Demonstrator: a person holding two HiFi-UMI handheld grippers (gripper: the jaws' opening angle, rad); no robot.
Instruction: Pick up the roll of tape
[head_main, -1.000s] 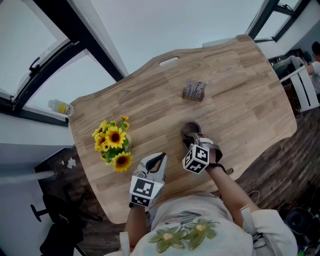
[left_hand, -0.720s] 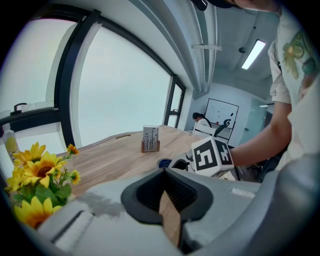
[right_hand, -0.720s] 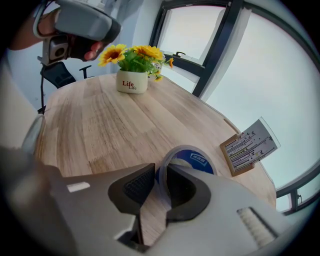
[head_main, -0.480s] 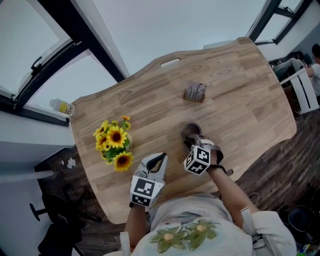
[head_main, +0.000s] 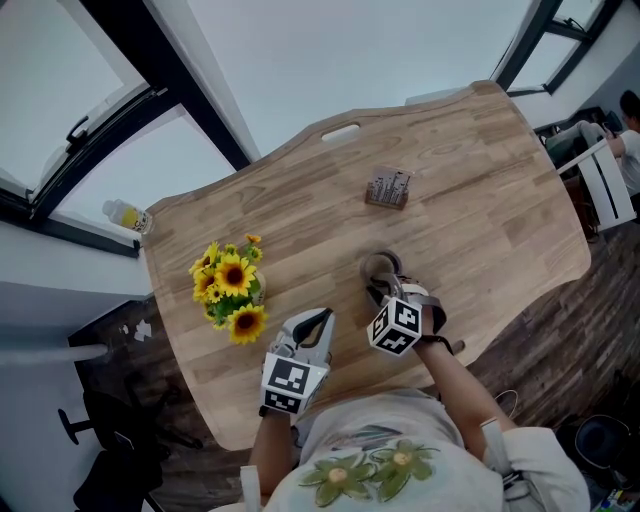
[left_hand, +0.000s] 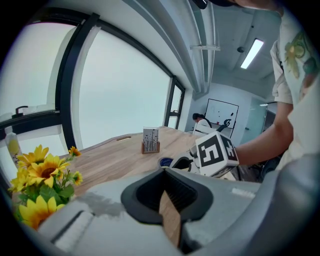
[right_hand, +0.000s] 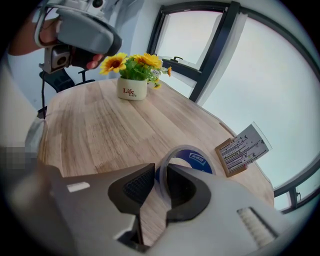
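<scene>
A: Where was the roll of tape (right_hand: 195, 156)?

B: It was on the table (right_hand: 100, 125), lower centre of the right gripper view. The right gripper (right_hand: 161, 181) seemed to pinch its near wall. The left gripper (left_hand: 163, 172) was pressed together, empty.

A: Handling?

B: Probably light, stiff and slick, so gripping across the wall suited it.

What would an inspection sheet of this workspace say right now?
Surface: wooden table, pale planks, curved edge.
Job's things: roll of tape, on the table in front of the person.
Clutter: sunflower pot; card stand; bottle on the window ledge.
Grippers: right gripper closed on the roll's wall, one jaw inside the ring, one outside; left gripper shut, nothing in it, apart from the tape.
Cables: nothing seen.
Surroundings: dark-framed windows; a person seated far off.
</scene>
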